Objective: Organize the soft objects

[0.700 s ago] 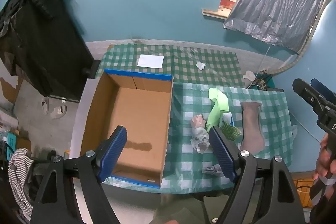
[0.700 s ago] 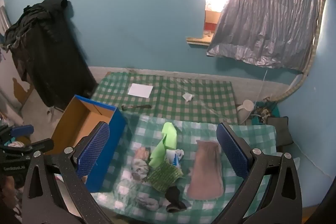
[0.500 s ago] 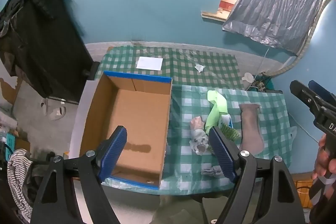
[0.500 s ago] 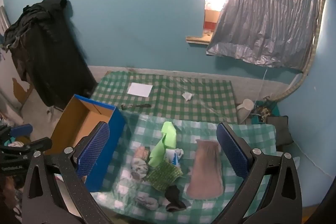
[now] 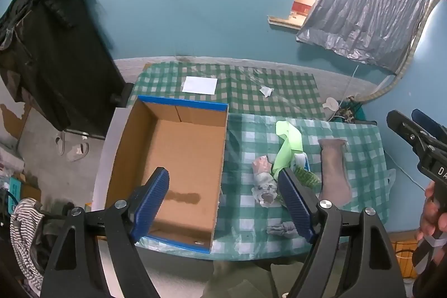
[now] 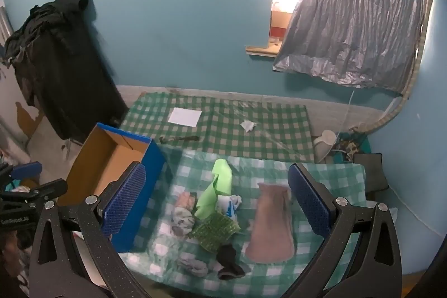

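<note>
Teal walls frame a worktop (image 6: 329, 172) draped in green checked cloth, and both grippers hang above it, looking steeply down. Left gripper (image 5: 223, 200) has its blue jaws spread wide, nothing between the pads; the open cardboard box (image 5: 178, 152) lies under and beyond the left-hand jaw, bare inside. Compared with the frames a moment ago, the box and the pile sit a touch nearer the top of the left view, so the camera has drifted slightly, no more. Right gripper (image 6: 215, 203) is spread just as wide, holding nothing, and its view is all but unchanged. Between its jaws lies the heap of soft things: a lime green cloth (image 6: 219, 190), a patterned grey bundle (image 6: 181, 219), a white-and-blue piece (image 6: 229, 204), a green knitted square (image 6: 213, 229), a black sock (image 6: 229, 261) and a grey sock (image 6: 194, 265) nearest the camera. A brown sock (image 6: 269, 222) lies flat just inside the right-hand jaw, apart from the heap. Nothing in the pile has shifted.
</note>
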Tool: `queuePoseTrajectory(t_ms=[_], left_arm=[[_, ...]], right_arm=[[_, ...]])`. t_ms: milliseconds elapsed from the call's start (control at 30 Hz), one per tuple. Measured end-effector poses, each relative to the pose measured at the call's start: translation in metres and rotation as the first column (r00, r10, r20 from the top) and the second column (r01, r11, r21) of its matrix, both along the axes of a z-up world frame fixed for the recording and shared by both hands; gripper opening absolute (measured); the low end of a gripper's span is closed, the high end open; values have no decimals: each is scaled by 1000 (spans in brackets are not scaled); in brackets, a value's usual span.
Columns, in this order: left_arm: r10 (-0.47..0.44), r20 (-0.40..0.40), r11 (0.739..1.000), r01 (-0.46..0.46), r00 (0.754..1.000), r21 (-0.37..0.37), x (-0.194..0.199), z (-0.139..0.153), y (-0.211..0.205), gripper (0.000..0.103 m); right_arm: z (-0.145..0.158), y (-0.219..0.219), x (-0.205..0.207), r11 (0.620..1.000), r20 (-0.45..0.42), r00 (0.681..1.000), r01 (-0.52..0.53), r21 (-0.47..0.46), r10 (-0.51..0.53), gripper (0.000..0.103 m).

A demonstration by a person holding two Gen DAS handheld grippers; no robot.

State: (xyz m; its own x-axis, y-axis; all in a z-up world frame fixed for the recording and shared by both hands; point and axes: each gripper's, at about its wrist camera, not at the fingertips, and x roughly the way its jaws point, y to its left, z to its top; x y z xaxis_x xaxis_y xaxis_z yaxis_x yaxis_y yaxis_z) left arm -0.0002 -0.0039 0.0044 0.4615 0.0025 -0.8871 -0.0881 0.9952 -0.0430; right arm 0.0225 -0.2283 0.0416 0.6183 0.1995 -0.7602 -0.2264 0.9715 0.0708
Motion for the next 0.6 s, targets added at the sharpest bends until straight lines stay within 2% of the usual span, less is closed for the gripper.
queuePoseTrajectory(t_ms=[600], left_arm=[[7,-16,1000,-7,1000,-7,-5,-4,-12,82]], right_arm=[[-1,-3,-1,1000,-15,1000,-3,-10,3,102]])
